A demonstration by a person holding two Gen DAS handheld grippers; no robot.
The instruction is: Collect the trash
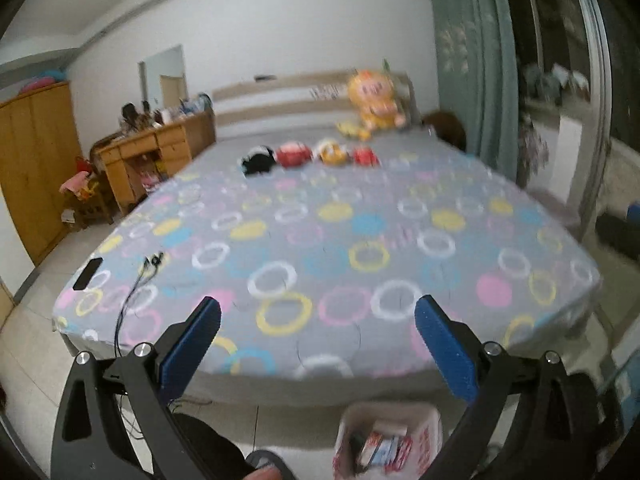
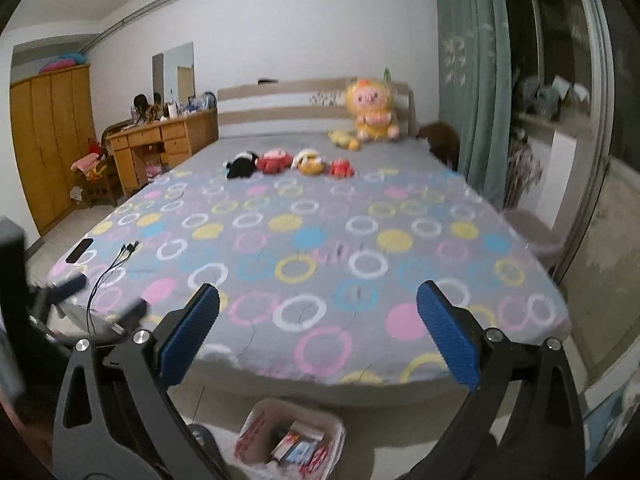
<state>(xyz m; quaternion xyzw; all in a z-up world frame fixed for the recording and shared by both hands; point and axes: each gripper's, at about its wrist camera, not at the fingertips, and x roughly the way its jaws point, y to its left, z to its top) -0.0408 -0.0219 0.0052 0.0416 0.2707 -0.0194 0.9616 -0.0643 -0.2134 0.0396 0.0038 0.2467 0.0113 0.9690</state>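
Gaping ribbed-blue tongs (image 1: 318,312), circle-patterned bed (image 1: 340,232)

Both wrist views face headboard from bed (image 1: 320,240) foot (near floor bin (image 2: 288,436)); share bedspread.

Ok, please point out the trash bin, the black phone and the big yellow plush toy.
trash bin (image 2: 256,420), right wrist view, on its near-left rim.
black phone (image 2: 79,250), right wrist view, screen middle.
big yellow plush toy (image 2: 370,114), right wrist view, its body.
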